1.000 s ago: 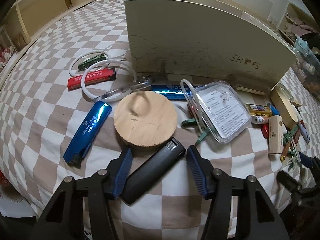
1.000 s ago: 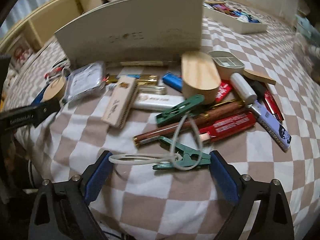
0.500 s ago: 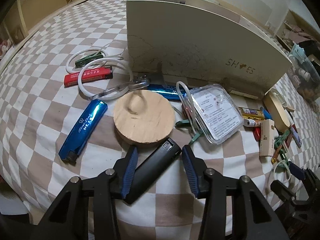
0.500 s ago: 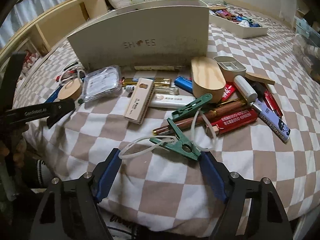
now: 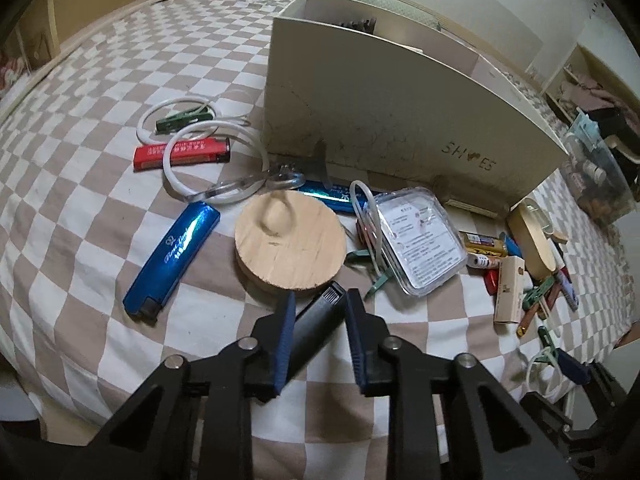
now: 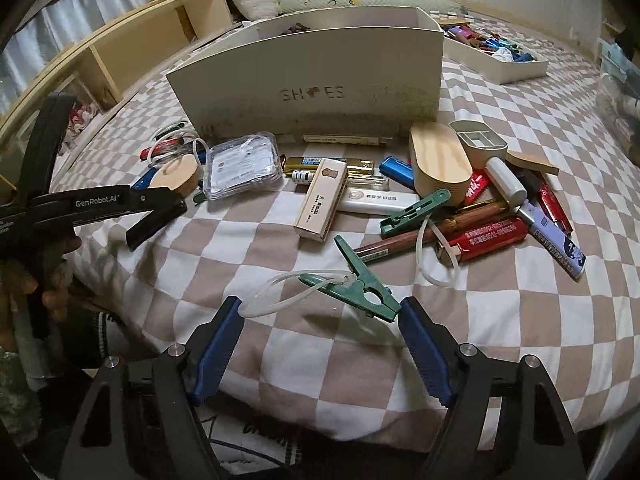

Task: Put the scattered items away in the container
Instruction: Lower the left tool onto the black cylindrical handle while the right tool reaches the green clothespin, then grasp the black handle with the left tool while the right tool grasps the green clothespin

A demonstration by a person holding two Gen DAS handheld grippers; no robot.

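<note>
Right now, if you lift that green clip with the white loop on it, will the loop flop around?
Probably yes. The white loop is thin and already sags in a loose curve, so it looks floppy and may dangle or snag. The green clip looks like stiff, light plastic, so it should keep its shape. The right gripper touches it at the right pad only, so it could twist.

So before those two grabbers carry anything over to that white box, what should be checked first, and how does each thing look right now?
1. Left gripper shut on the black lighter: ok, both pads press its sides.
2. Lighter clear of the wooden lid: cannot tell, its tip sits right at the lid's edge.
3. Right gripper on the green clip: not ok, only the clip's end reaches one pad.
4. White loop free of the clutter: ok, it hangs from the clip.
5. White box open on top: ok.
6. Room inside the box: cannot tell.
</note>
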